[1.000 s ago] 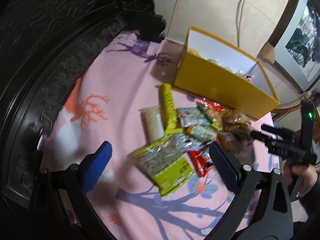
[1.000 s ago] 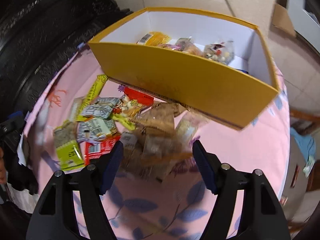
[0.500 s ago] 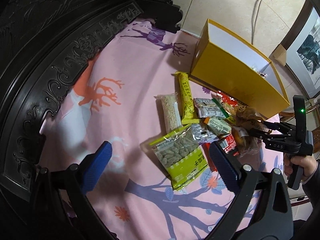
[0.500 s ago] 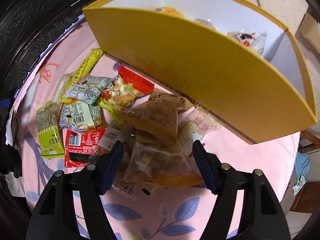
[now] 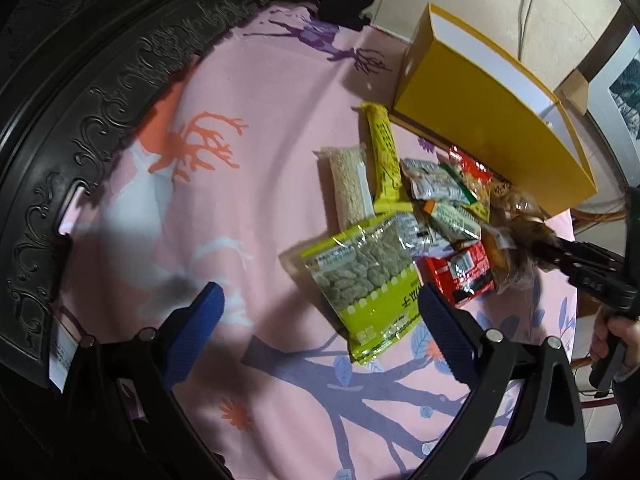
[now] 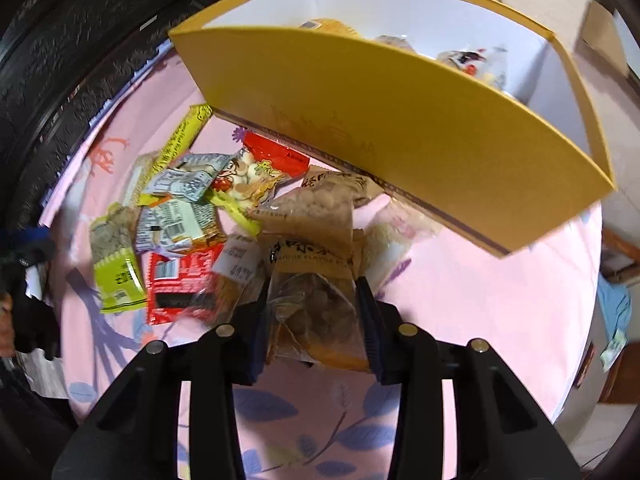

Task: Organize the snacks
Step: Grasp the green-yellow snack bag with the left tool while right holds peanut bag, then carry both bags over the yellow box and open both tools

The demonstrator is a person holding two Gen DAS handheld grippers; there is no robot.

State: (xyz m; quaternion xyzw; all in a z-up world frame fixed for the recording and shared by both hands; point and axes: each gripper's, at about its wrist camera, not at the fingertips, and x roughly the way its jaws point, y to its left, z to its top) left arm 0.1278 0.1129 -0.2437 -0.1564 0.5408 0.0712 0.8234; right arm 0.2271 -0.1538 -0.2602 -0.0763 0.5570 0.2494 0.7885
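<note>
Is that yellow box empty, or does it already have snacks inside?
Not empty: the yellow box is open-topped, and a few snack packets show above its near wall.

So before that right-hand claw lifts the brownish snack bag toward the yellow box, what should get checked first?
1. Right gripper closed on the brown snack bag: ok, fingers press both sides.
2. Only one packet gripped: cannot tell; a second brown packet overlaps it.
3. Yellow box open on top: ok.
4. Room left in the box: ok, white floor shows beside the snacks inside.
5. Left gripper out of the way: ok, open, holding nothing, over the pink cloth.
</note>
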